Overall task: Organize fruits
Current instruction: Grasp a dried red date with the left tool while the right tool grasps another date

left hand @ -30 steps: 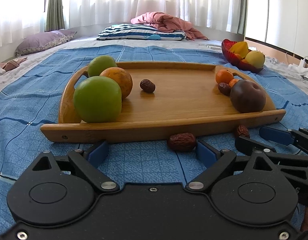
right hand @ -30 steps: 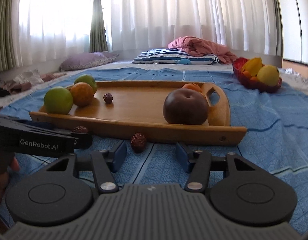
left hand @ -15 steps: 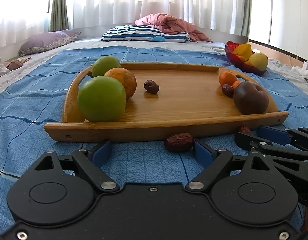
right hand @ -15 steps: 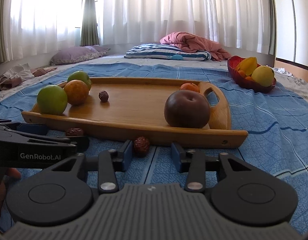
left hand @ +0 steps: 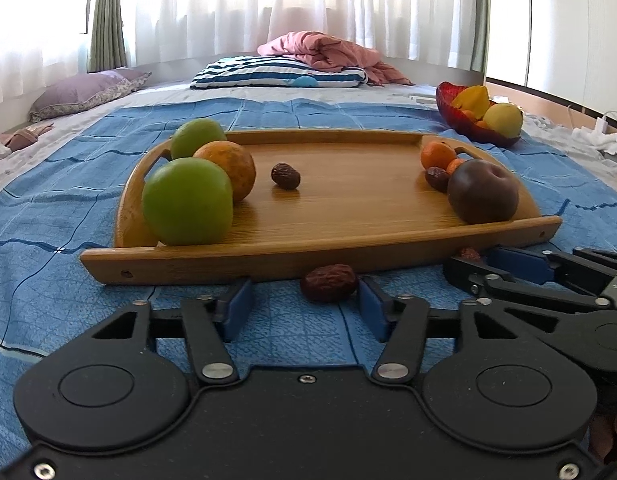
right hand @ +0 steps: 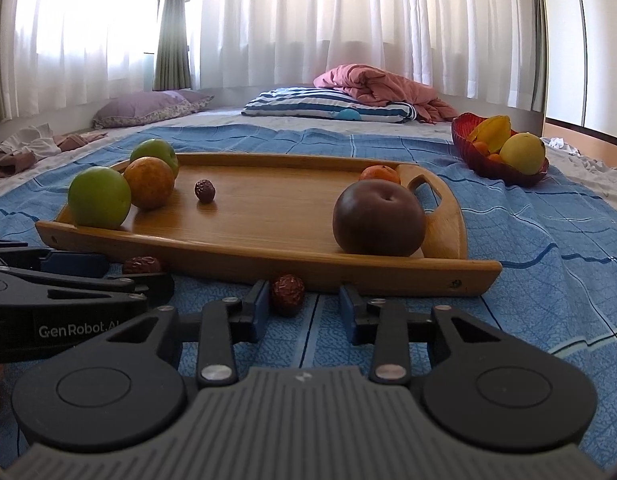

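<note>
Both grippers [left hand: 304, 308] [right hand: 300, 310] point low, jaws closing, seemingly around dates [left hand: 328, 282] [right hand: 287, 291].

From your right wrist view the dark round fruit [right hand: 378, 218] hides most of the small orange [right hand: 379, 173] behind it. The left gripper [right hand: 84, 280] runs off the frame's left edge — its date [right hand: 141, 265] shows only partly.
</note>
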Demonstrator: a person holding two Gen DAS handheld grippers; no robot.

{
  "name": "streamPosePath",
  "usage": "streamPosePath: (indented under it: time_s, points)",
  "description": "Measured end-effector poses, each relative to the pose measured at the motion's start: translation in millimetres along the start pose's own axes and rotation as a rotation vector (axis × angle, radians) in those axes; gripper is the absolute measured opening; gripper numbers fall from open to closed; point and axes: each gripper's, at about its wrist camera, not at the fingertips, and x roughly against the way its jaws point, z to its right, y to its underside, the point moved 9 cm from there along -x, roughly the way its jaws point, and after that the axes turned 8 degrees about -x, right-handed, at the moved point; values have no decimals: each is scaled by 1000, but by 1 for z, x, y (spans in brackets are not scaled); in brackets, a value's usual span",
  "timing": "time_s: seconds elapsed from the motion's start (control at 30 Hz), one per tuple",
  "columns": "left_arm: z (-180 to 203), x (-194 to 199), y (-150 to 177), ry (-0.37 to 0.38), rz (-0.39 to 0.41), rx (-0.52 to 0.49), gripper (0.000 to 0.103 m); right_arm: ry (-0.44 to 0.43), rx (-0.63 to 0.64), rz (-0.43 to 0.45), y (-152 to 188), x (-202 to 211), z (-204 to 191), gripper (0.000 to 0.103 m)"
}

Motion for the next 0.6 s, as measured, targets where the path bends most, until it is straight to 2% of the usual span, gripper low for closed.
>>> streamPosePath:
  time_s: [0.3, 0.6]
  points:
    - [6, 3, -2, 5, 4, -9, 29, -5, 12, -3, 1, 1, -4, 31]
    - [6, 3, -3, 6, -5, 2, 29, -10, 16, -8, 0, 2, -6, 25]
